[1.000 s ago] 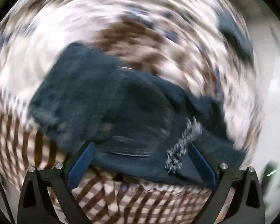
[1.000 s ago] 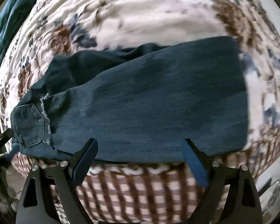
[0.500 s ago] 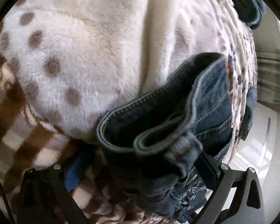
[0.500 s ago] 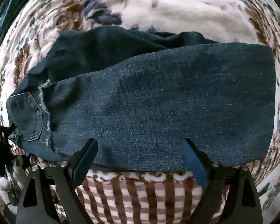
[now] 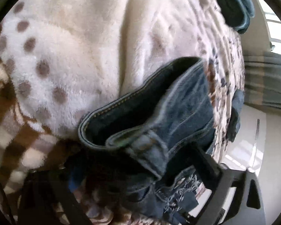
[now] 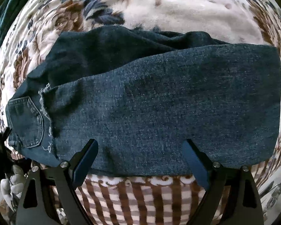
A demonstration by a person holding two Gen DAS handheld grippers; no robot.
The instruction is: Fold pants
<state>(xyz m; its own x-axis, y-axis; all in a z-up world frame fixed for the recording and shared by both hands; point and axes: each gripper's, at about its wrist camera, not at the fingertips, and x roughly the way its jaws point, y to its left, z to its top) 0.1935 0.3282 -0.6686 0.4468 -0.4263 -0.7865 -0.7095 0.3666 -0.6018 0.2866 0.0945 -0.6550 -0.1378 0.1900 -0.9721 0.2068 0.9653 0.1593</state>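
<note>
Dark blue jeans (image 6: 159,108) lie folded lengthwise across a floral fleece blanket (image 6: 178,7), back pocket (image 6: 26,121) at the left end. My right gripper (image 6: 140,146) hovers open over the near long edge of the jeans, touching nothing. In the left wrist view the waistband (image 5: 140,123) bulges up with its belt loop between the fingers of my left gripper (image 5: 140,172). Those jaws are closing around the waistband; the left finger is lost in shadow and blur, so I see no firm pinch.
The blanket's brown checked border (image 6: 140,196) hangs over the near edge of the bed. A teal garment (image 5: 238,5) lies at the far side. Pale floor (image 5: 252,140) shows beyond the bed's end. A gloved hand (image 6: 15,178) is by the pocket end.
My left gripper swung down from a blurred overview to the waistband end, and its fingers have narrowed around it. The right gripper sank closer to the jeans' near edge.
</note>
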